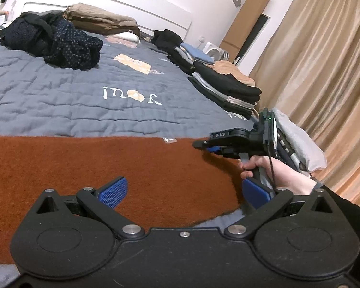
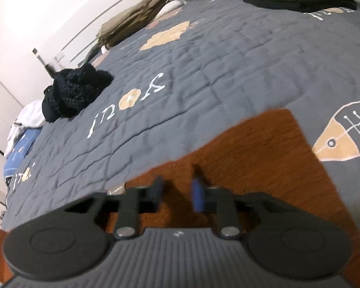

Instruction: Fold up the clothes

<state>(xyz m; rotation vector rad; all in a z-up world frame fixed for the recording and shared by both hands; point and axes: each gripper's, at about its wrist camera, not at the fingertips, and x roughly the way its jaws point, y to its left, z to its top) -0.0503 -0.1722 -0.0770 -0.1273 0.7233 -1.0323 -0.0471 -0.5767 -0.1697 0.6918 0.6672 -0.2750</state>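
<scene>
A rust-orange fuzzy garment [image 1: 108, 168] lies flat on the near part of the grey quilted bed [image 1: 60, 105]; it also shows in the right wrist view [image 2: 264, 163]. My left gripper [image 1: 182, 192] is wide open and empty just above the garment's near edge. My right gripper [image 2: 178, 192] hovers over the garment, its blue pads a small gap apart with nothing between them. In the left wrist view the right gripper [image 1: 201, 145] is at the garment's far right edge, held by a hand.
A heap of dark dotted unfolded clothes [image 1: 52, 40] lies at the far left of the bed. Stacks of folded clothes [image 1: 225, 88] line the bed's right edge. Folded tan bedding [image 1: 100, 19] sits by the headboard. Beige curtains [image 1: 324, 60] hang on the right.
</scene>
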